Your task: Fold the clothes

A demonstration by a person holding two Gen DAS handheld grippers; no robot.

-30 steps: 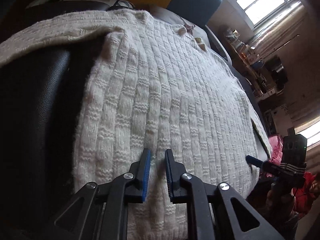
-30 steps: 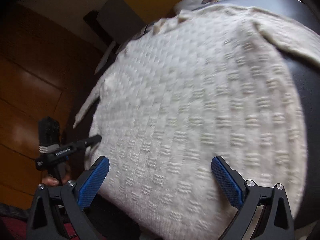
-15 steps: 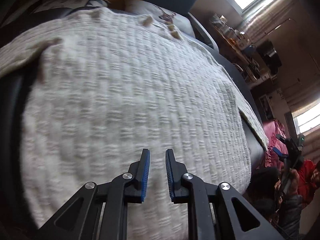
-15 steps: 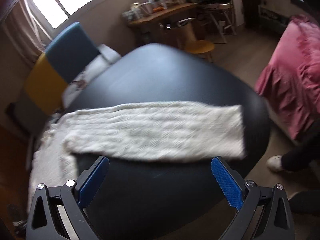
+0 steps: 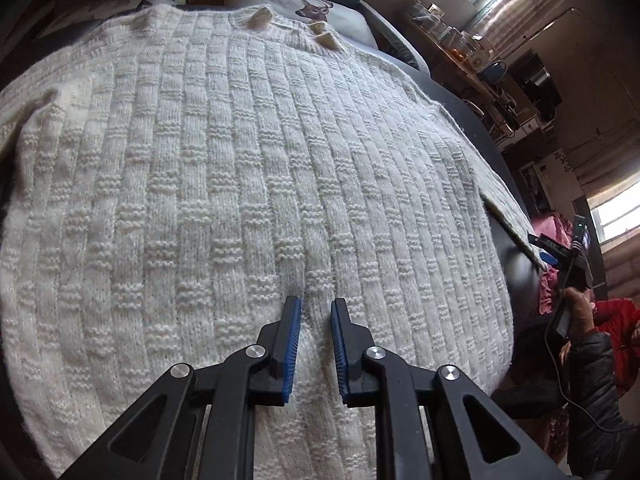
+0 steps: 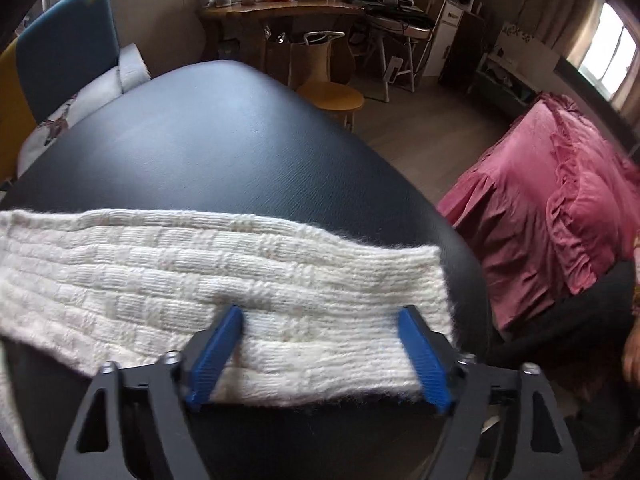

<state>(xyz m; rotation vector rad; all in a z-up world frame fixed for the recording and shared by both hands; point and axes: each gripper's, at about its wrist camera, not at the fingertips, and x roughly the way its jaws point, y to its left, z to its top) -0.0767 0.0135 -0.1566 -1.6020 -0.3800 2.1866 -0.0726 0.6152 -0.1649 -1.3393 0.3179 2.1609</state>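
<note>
Cream knit sweater (image 5: 256,184) lies spread flat on the black padded table (image 6: 224,140), body filling most of the left wrist view. Collar end with pale toggle buttons (image 5: 260,18) is at the far side, next to a pillow with a deer print (image 5: 304,4). One sleeve (image 6: 224,276) runs straight out sideways across the bare black surface, cuff end near the table's right edge.

Left gripper (image 5: 314,332): blue-padded fingers (image 5: 291,344) nearly closed, narrow gap only. Tips sit down on the sweater body near its hem; a small ridge of knit stands between the tips. Cannot tell whether it actually has hold of the fabric or just presses on it.

Right gripper (image 6: 320,356): fingers (image 6: 214,346) spread wide, straddling the cuff end of the sleeve, tips touching or just above the knit. Nothing clamped. The same gripper shows at the far right of the left wrist view, held in the person's hand (image 5: 580,312), dark sleeve below it.

Surroundings: pink ruffled bedspread (image 6: 560,208) to the right of the table, round wooden stool (image 6: 332,98) behind it, cluttered wooden desk (image 6: 280,10) along the back wall, blue and yellow cushion panels (image 6: 64,40) at far left, bright window (image 6: 604,52) at the right.
</note>
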